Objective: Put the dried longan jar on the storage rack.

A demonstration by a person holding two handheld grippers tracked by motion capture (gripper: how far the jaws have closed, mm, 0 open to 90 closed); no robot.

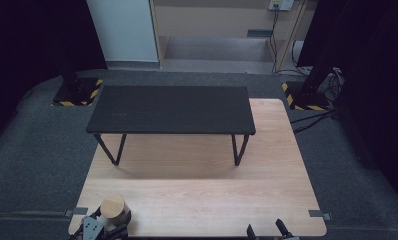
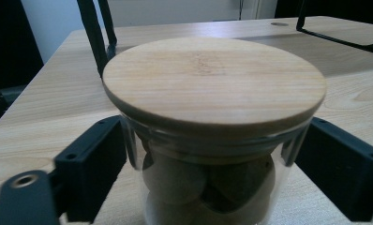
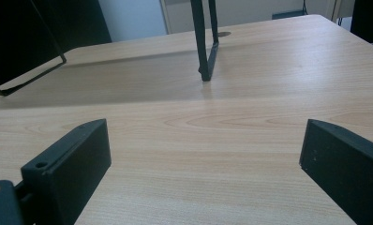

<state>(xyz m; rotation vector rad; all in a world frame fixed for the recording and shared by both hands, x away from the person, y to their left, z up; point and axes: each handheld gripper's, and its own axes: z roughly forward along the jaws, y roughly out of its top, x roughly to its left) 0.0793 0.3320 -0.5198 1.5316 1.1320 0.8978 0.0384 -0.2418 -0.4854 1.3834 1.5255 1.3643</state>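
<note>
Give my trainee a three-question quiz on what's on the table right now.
1. True or false: the jar has its wooden lid on.
2. Which tool has the jar between its jaws? A) left tool B) right tool C) neither
3. Fill in: the black shelf stands on the ____ half of the table.

Key:
1. True.
2. A; the right tool's jaws stand apart over bare wood.
3. Far.
</note>
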